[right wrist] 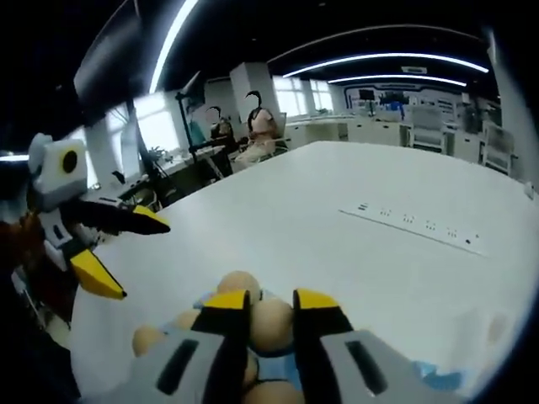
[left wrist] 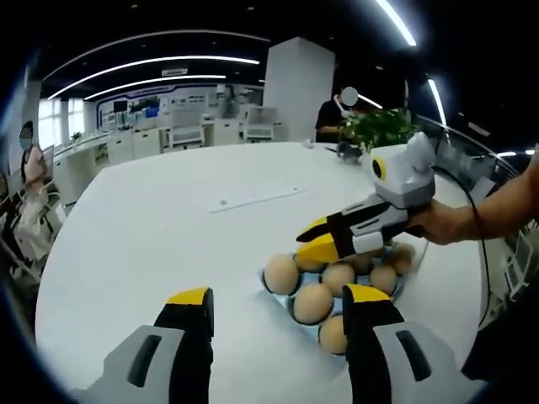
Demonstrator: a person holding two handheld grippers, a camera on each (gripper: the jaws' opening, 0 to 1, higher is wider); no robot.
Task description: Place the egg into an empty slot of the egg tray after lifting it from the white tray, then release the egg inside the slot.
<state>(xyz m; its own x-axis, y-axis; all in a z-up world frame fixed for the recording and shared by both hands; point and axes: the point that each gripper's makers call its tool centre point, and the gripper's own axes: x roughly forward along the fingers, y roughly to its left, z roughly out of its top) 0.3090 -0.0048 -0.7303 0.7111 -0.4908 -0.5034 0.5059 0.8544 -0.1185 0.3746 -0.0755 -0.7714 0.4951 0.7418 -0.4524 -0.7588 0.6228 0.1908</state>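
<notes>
Right gripper view: my right gripper (right wrist: 271, 305) over the eggs.
Jaws narrowly parted around one egg (right wrist: 271, 326) in the egg tray (right wrist: 421, 370); left gripper (right wrist: 126, 252) hangs open beside, above white table (right wrist: 337, 244).

bare table (left wrist: 168, 244) left of eggs (left wrist: 313, 302), right claw (left wrist: 313, 241) overhead

Egg tray (right wrist: 278, 370) mostly hidden behind right gripper (right wrist: 271, 305) jaws, cut by bottom edge; egg (right wrist: 271, 324) btwn tips partly covered. Whether pads touch it: can't tell.
</notes>
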